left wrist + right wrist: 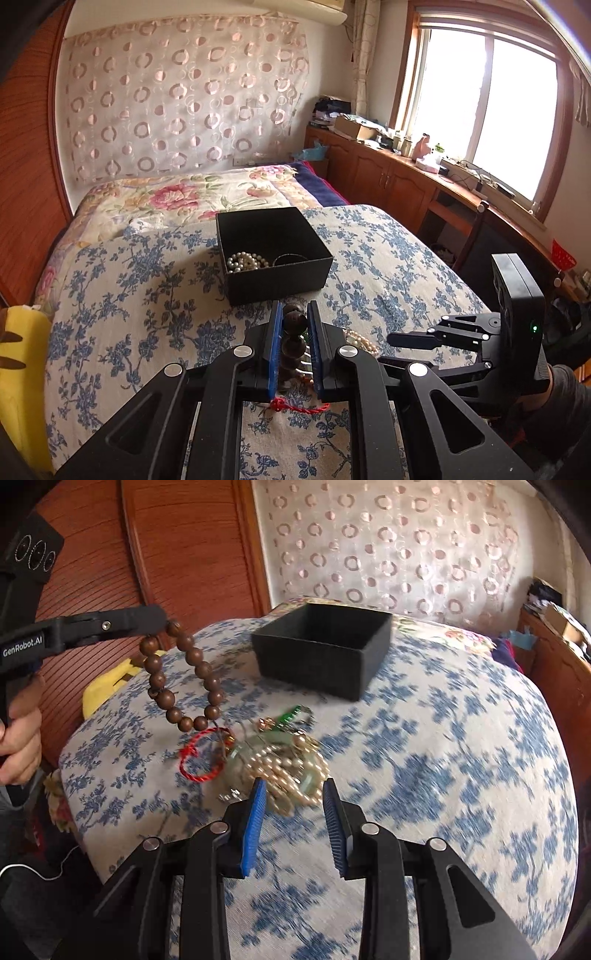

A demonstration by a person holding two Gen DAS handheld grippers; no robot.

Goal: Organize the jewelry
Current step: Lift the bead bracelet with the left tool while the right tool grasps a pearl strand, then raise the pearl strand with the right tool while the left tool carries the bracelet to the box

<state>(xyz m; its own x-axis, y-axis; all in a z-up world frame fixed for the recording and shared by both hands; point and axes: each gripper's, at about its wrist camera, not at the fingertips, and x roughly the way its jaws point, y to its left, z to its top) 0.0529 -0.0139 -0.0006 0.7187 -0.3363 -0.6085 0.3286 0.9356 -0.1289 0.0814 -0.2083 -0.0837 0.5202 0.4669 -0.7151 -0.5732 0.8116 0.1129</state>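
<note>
Above the flowered bed cover, the left hand-held gripper clamps a brown bead bracelet that hangs free. Nearby, the right hand-held gripper stands partly open over the jewelry pile, short of the black box holding pearls.

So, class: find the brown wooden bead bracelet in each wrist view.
Left wrist: brown wooden bead bracelet, bottom centre, pinched between the left gripper's blue pads.
Right wrist: upper left, bracelet dangling from that gripper.
Shared landmark: open black box.
</note>
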